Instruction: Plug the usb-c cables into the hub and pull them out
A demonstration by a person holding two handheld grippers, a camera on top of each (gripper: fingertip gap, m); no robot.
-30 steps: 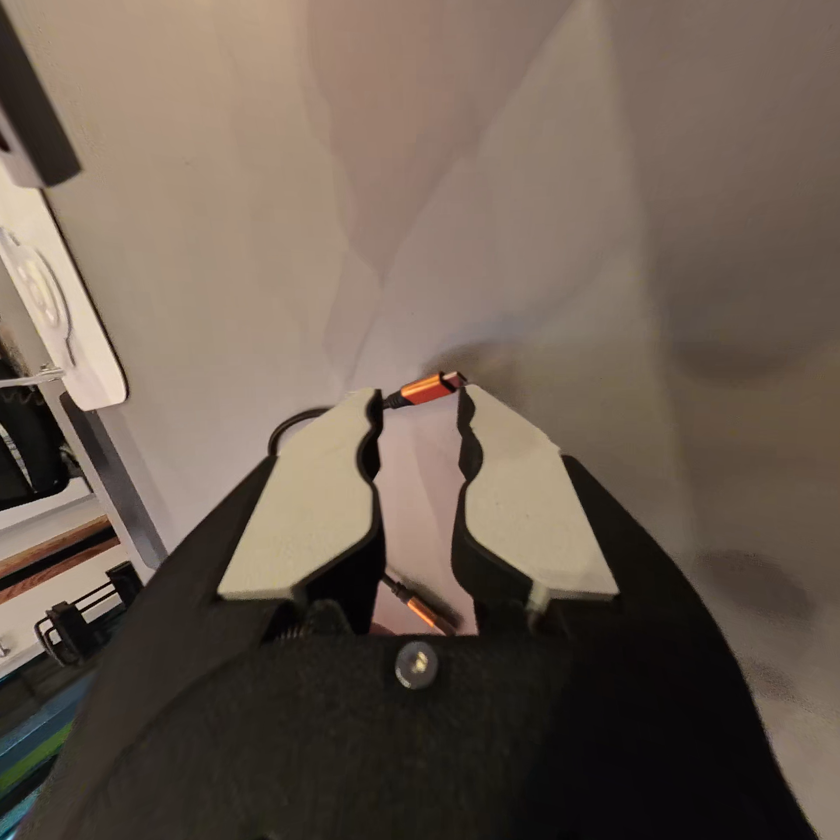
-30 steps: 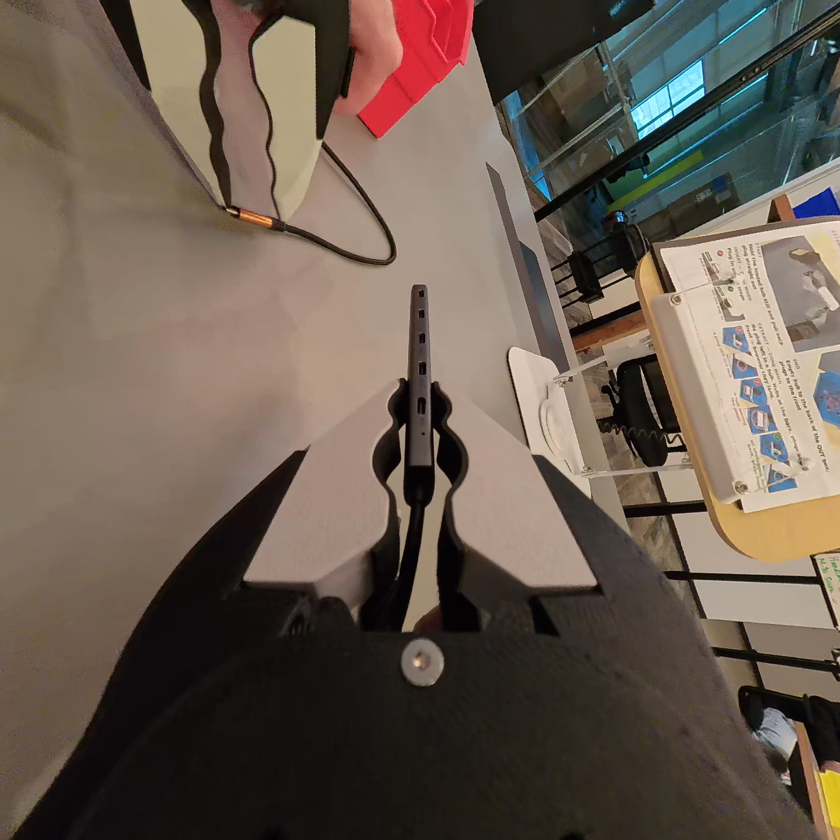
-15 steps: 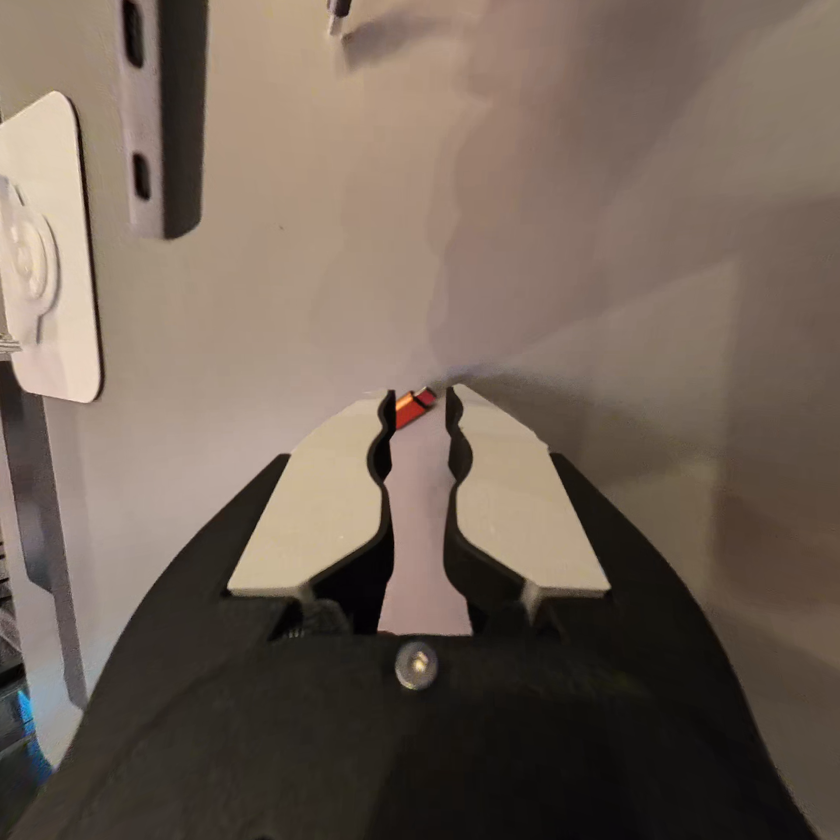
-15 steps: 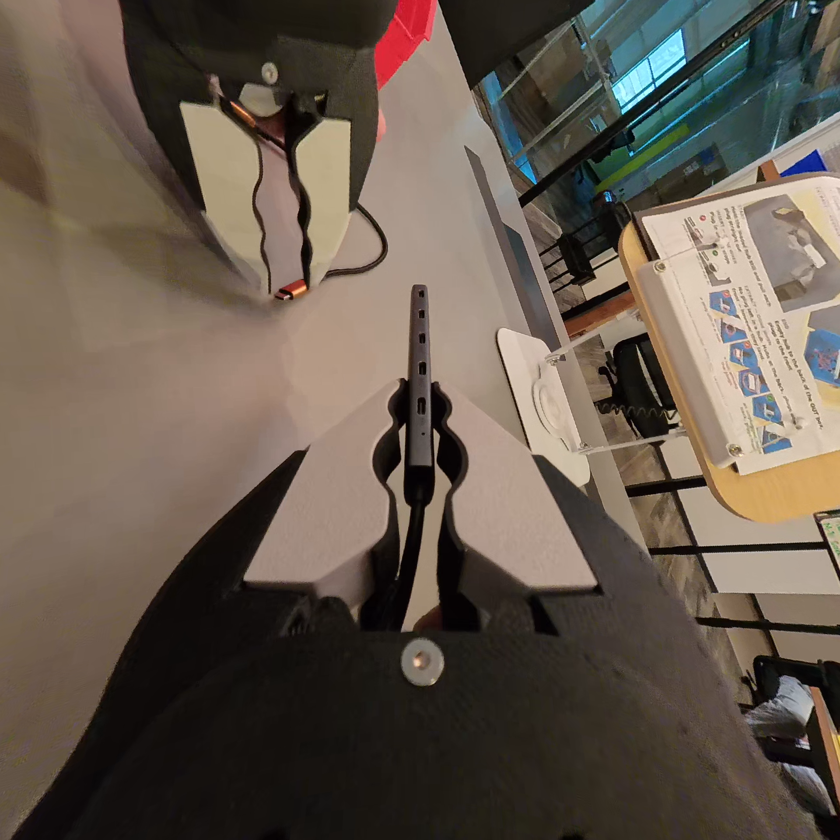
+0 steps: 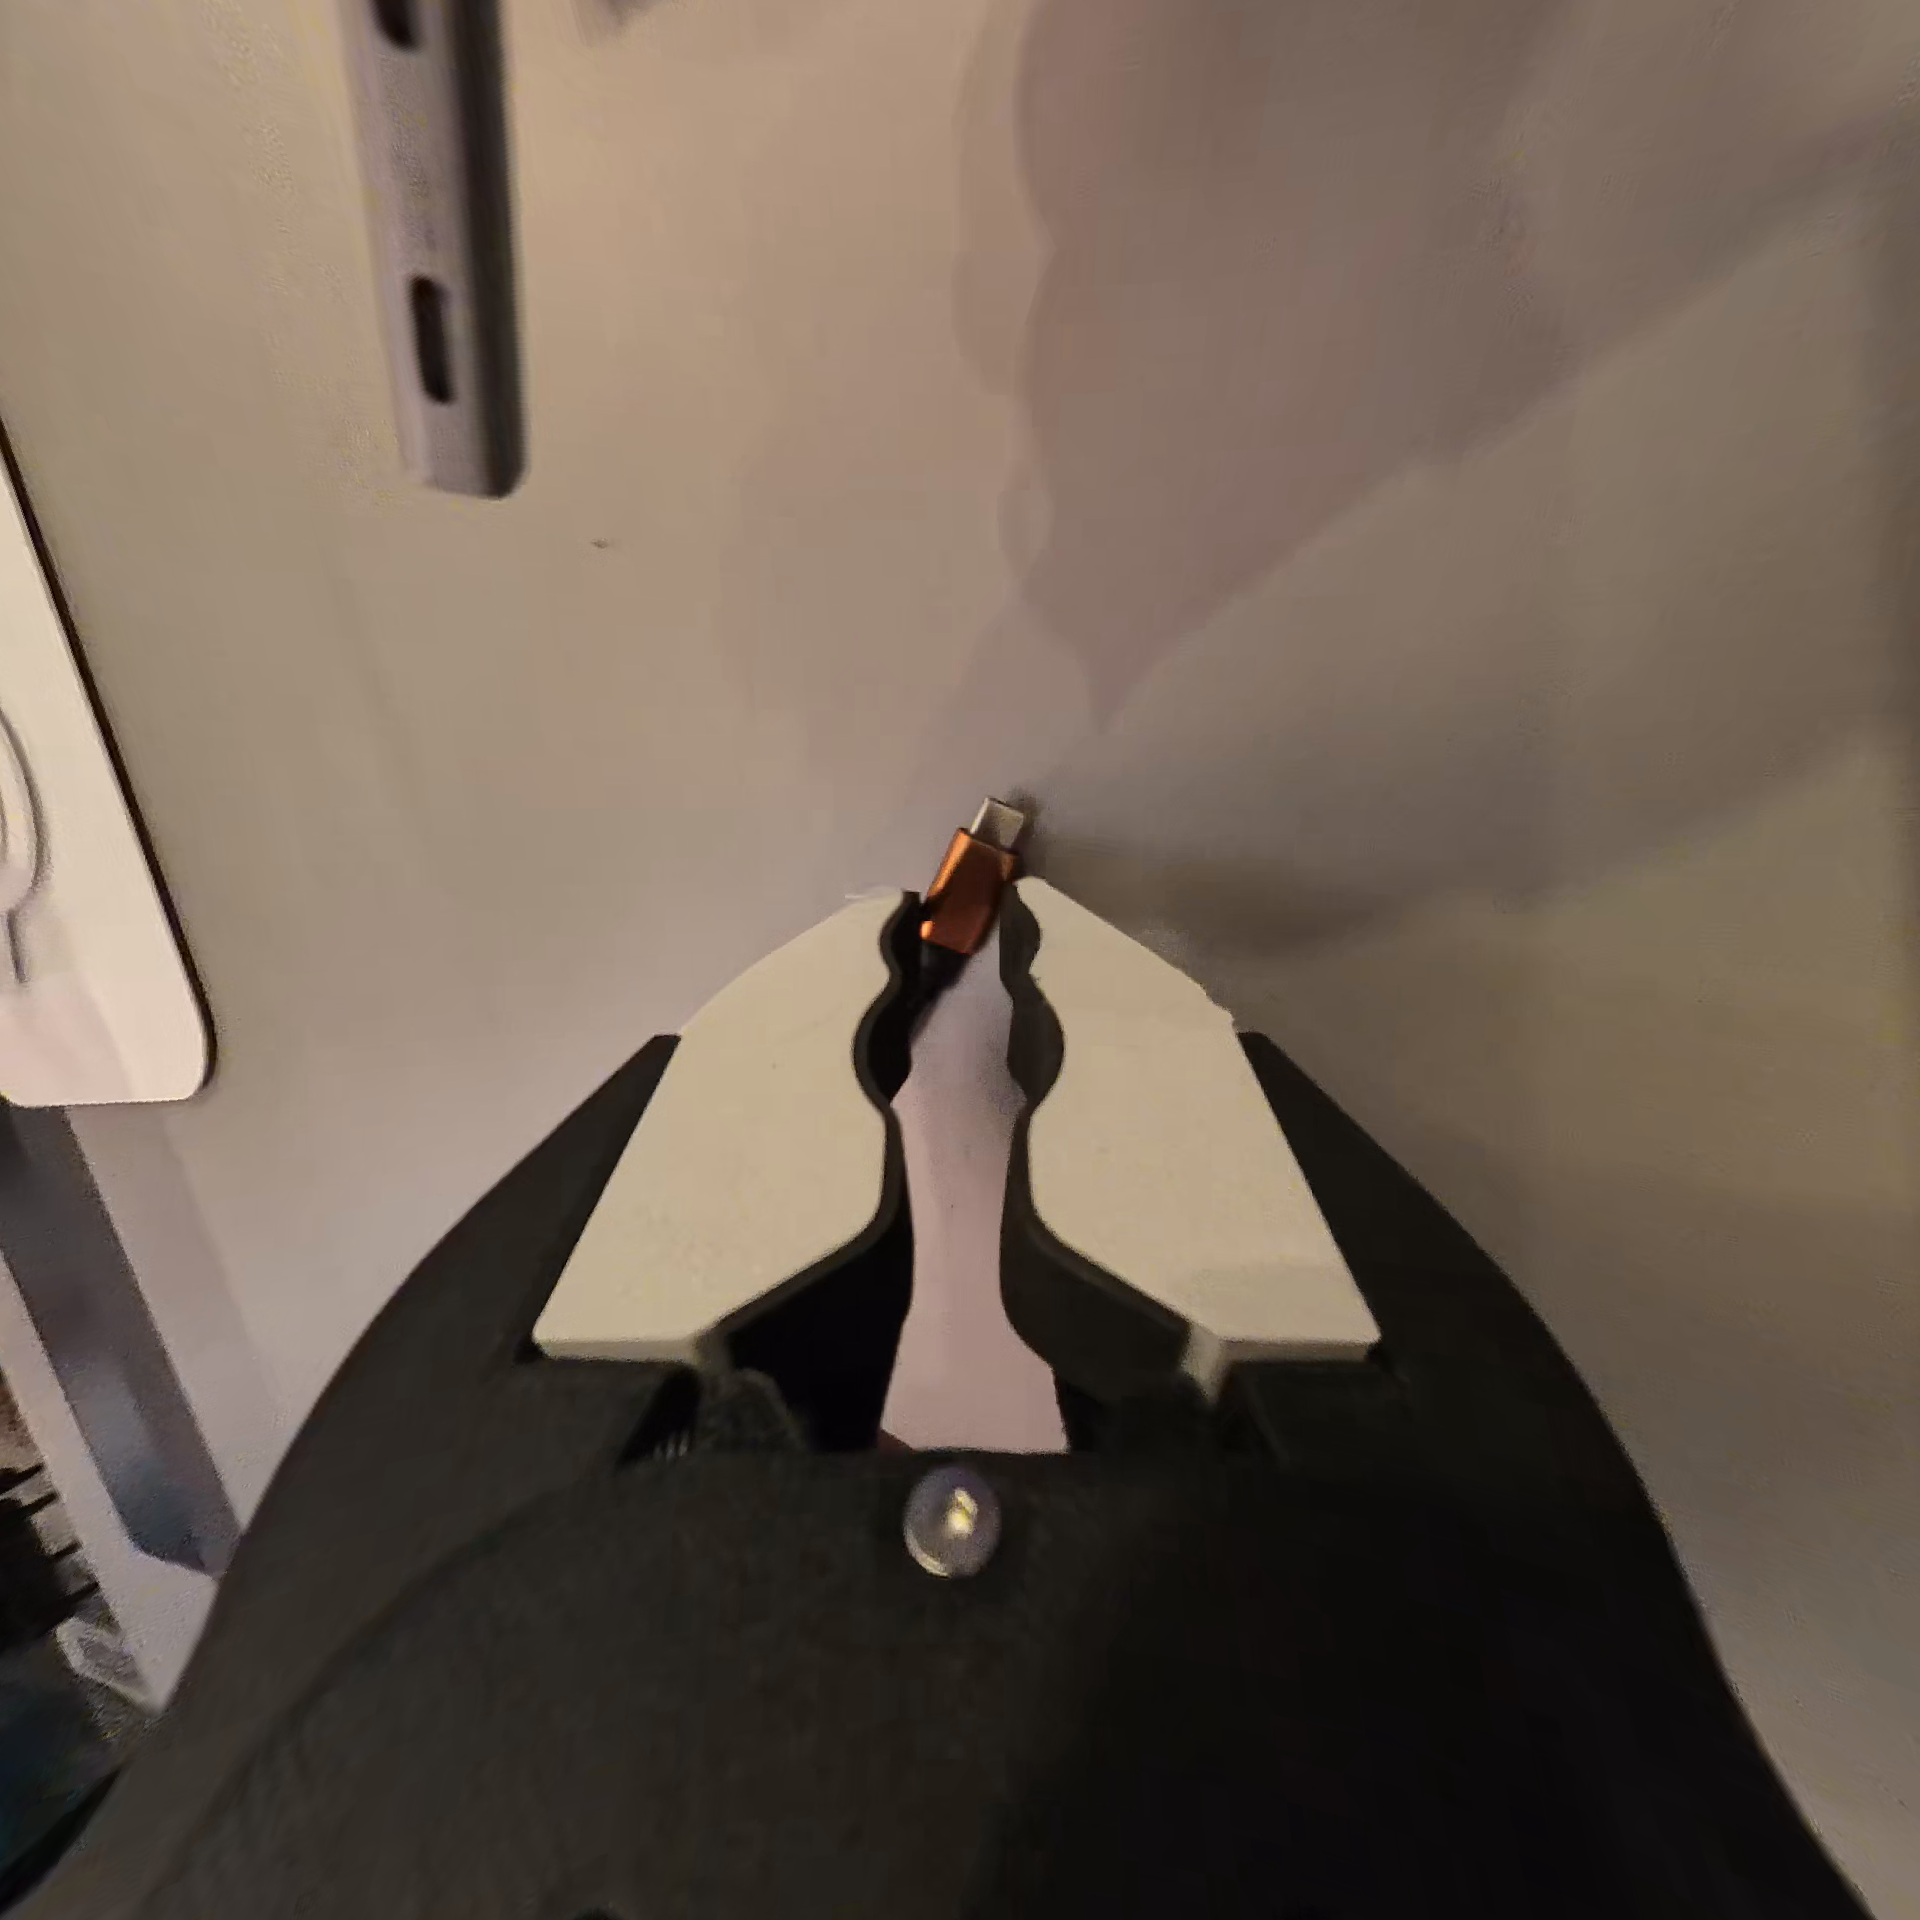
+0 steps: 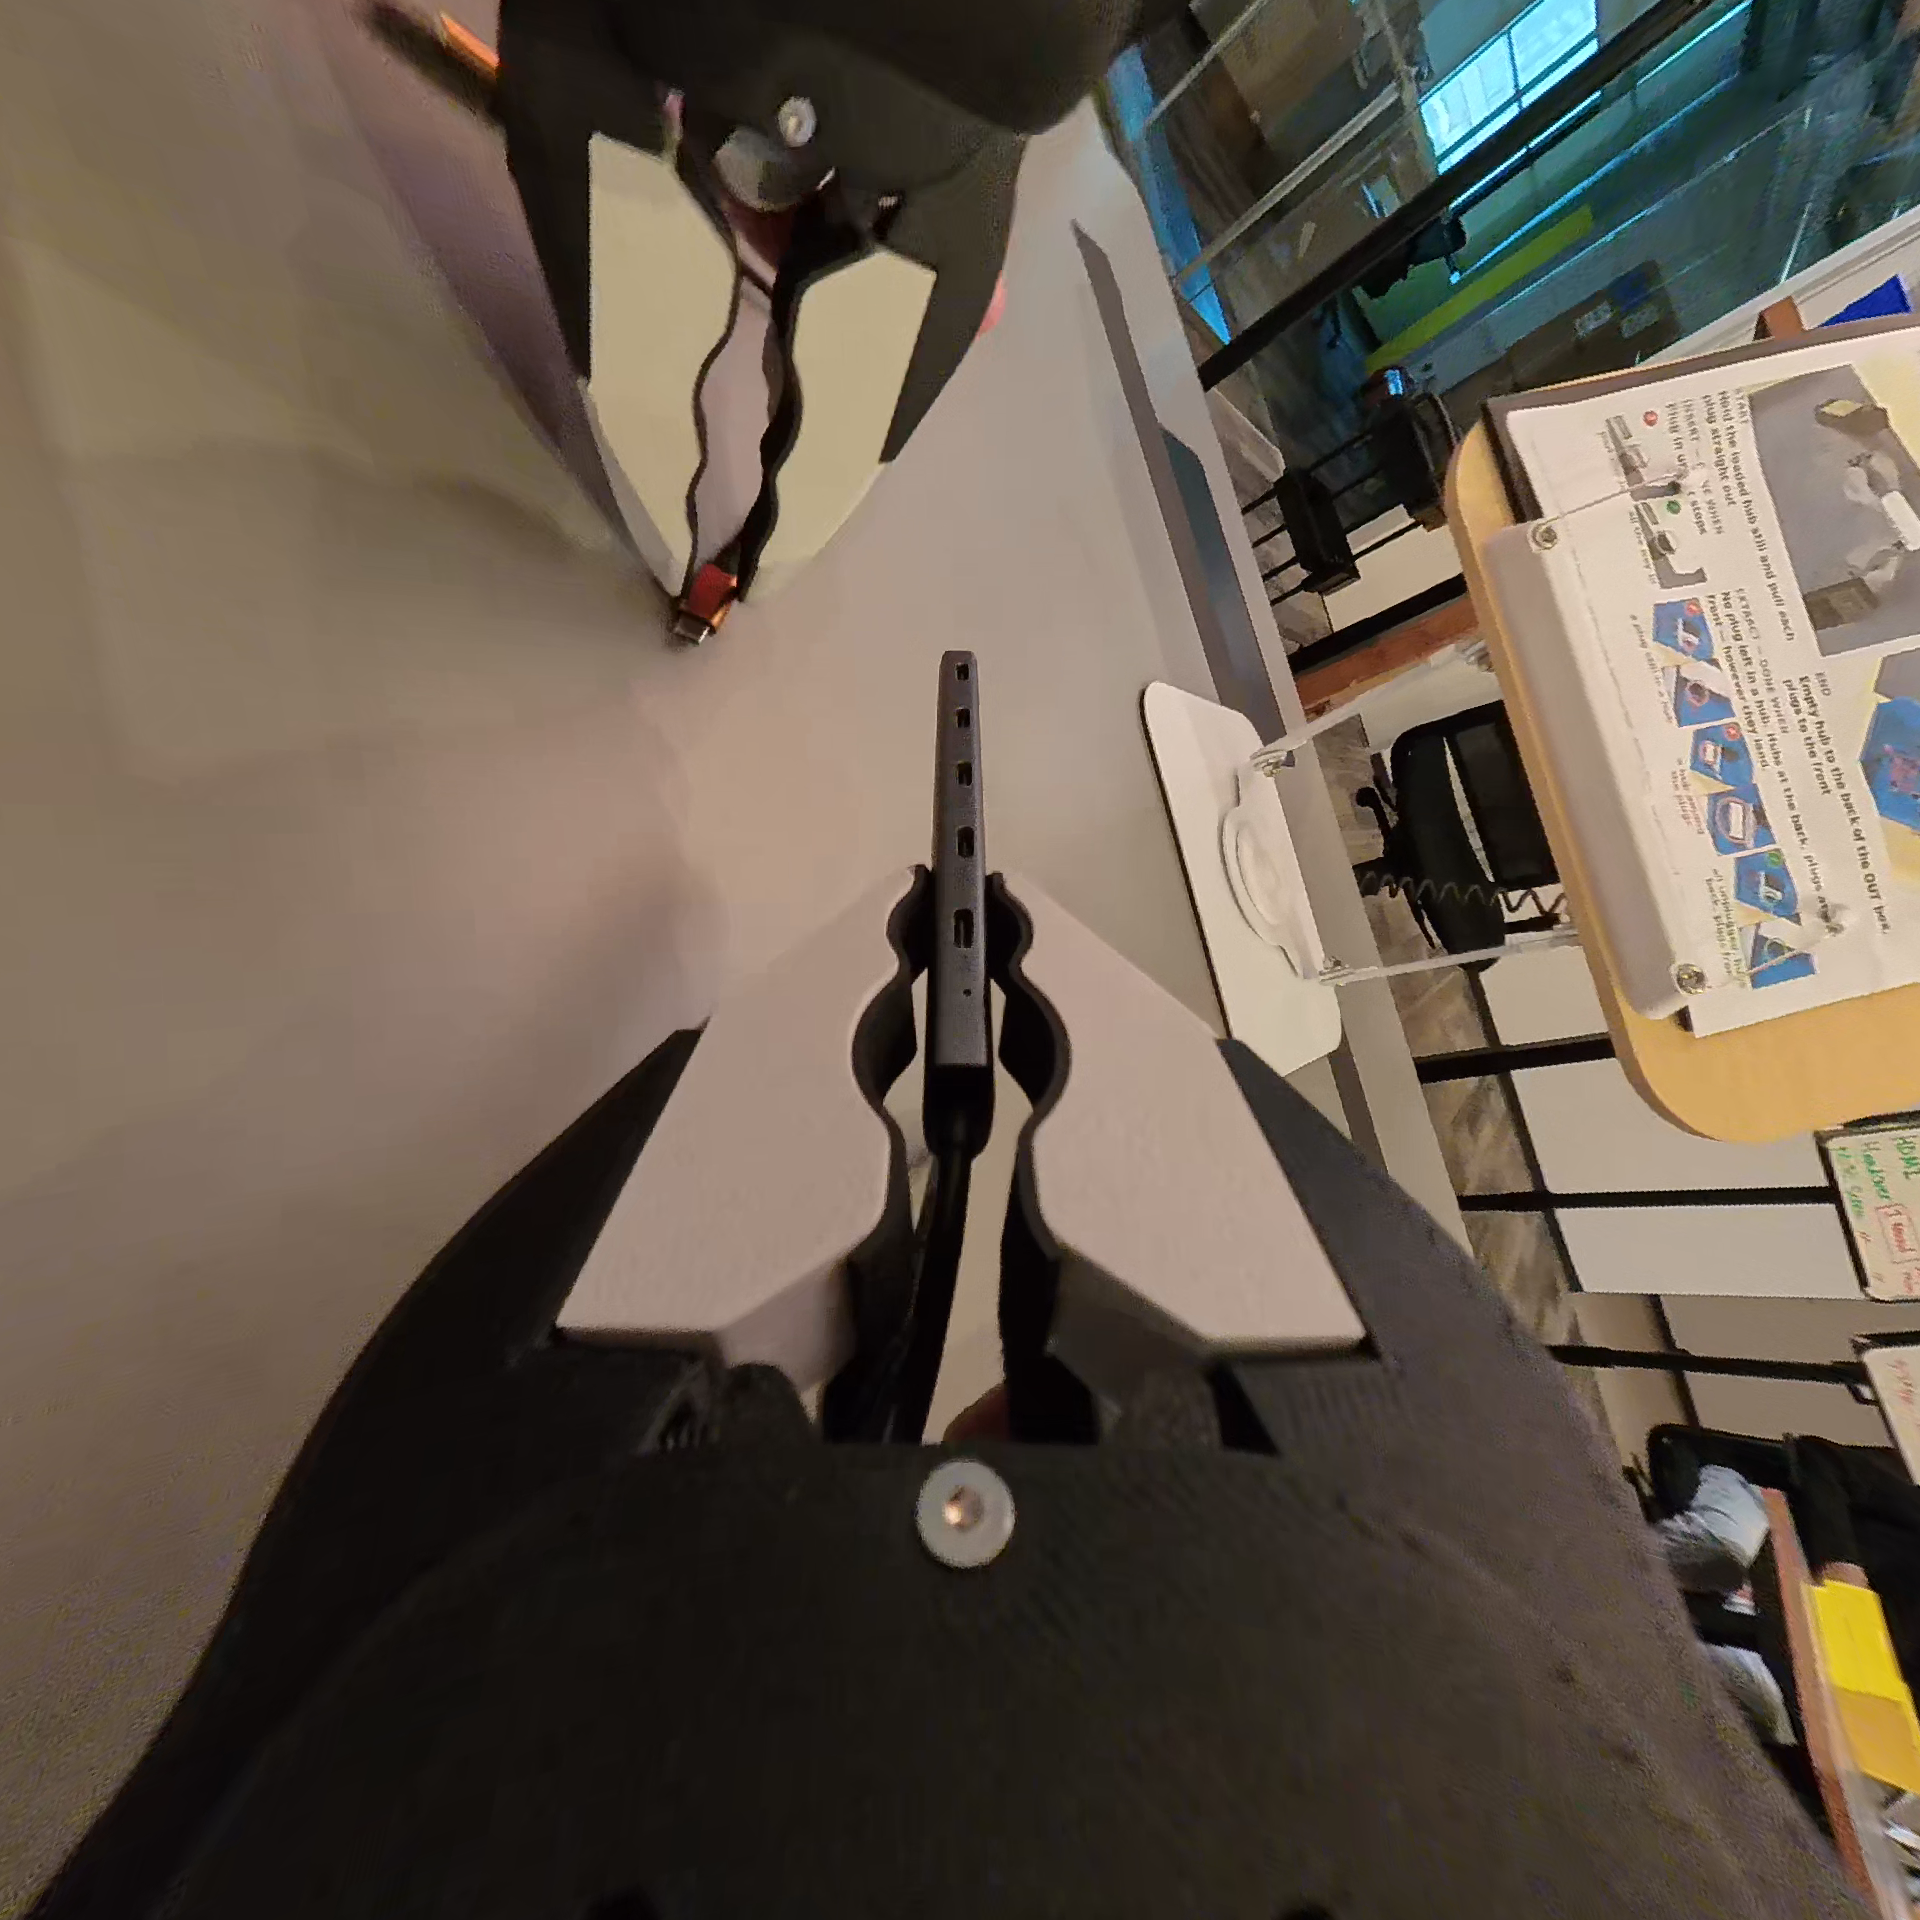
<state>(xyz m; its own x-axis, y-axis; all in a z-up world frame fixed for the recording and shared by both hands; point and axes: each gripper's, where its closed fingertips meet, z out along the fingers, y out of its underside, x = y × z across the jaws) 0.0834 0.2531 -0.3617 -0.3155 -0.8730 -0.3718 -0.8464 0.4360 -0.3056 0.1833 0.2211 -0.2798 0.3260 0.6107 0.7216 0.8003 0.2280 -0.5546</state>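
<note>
Left wrist view: your left gripper is closed on the orange plug, metal tip poking out, skewed, just above the table.
Change: a second ago that plug lay flat across the tips; now it points forward, so you likely have it ready to insert.
Hub: the hub is pinched edge-up in your right gripper, ports empty; the plug sits near its far end, to the left, apart.
Hidden: the plug's cable beyond the jaws; motion blur softens the hub's ports.
</note>
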